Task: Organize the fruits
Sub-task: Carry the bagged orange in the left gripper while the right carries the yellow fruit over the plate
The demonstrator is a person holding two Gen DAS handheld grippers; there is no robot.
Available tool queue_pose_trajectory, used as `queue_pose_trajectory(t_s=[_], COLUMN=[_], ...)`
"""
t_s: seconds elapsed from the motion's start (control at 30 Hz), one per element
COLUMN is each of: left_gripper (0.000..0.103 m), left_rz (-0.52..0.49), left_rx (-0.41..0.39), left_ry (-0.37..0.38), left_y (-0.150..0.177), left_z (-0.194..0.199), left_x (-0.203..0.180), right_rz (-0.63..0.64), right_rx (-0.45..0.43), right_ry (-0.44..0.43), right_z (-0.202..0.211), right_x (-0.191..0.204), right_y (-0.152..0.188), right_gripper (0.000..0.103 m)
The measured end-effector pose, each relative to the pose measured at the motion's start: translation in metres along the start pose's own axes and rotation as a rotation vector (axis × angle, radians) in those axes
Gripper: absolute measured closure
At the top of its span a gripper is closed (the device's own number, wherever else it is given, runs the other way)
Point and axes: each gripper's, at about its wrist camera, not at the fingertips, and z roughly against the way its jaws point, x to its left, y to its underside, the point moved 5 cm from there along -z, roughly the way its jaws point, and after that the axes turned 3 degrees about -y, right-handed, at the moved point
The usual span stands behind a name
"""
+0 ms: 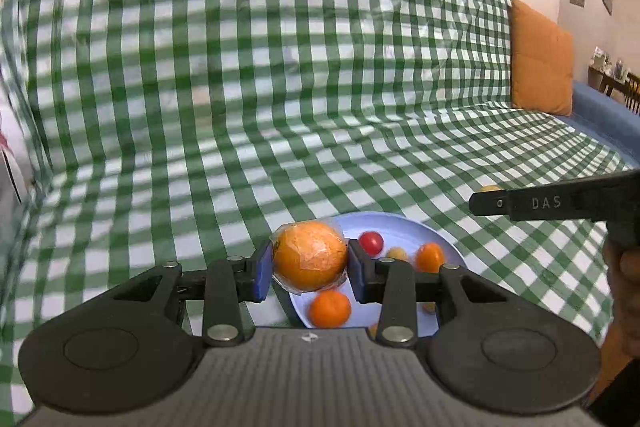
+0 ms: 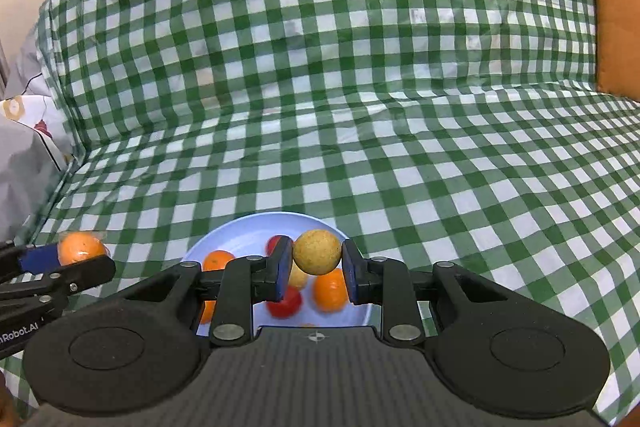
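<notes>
Fruits lie in a pale blue plate (image 2: pixel 256 227) set on a sofa draped with a green-and-white checked cloth (image 2: pixel 360 99), and two more are held above it. The left tool (image 1: pixel 309 265) is closed on a large orange (image 1: pixel 309 255) wrapped in clear plastic film, its blue pads (image 1: pixel 262 271) pressing both sides of the fruit, which hangs over the near left part of the plate (image 1: pixel 400 227). In the right wrist view this same orange (image 2: pixel 80 249) appears at the far left, just beside the plate's left edge.

The right tool (image 2: pixel 317 269) is closed on a small yellowish, speckled round fruit (image 2: pixel 317 251), held between its pads over the middle of the plate. In the left wrist view one black finger of the right tool (image 1: pixel 560 201), marked "DAS", reaches in from the right, with a sliver of the yellowish fruit (image 1: pixel 490 188) showing behind its tip.

In the plate, the left wrist view shows a red tomato (image 1: pixel 371 242), a small orange fruit (image 1: pixel 430 257), a yellowish one (image 1: pixel 397 253) between them and another orange fruit (image 1: pixel 331 309) nearer the camera. The right wrist view shows a red tomato (image 2: pixel 286 303), an orange fruit (image 2: pixel 330 291) beside it and another (image 2: pixel 217 259) at the left.

An orange cushion (image 1: pixel 540 63) leans against the sofa back to the right of the cloth.
</notes>
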Motion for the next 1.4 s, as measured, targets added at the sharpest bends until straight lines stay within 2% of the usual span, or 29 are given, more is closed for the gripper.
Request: queue_pose_trajectory(t_s=[0.47,0.83,1.4], left_gripper=[0.061,0.061,0.061], left_rz=[0.113,0.022,0.032], left_rx=[0.029,0.039,0.053], left_ry=[-0.003,0.064,0.075], left_y=[-0.008,0.0,0.003], left_z=[-0.028,-0.033,-0.04], left_x=[0.009,-0.022,-0.028], right_rz=[0.005,0.046,0.073], right_rx=[0.013,0.052,0.066], right_ry=[0.016,-0.029,-0.032], right_z=[-0.009,-0.015,-0.025], right_x=[-0.015,-0.004,0.009], right_y=[-0.004,0.001,-0.001], right_gripper=[0.075,0.075,0.075])
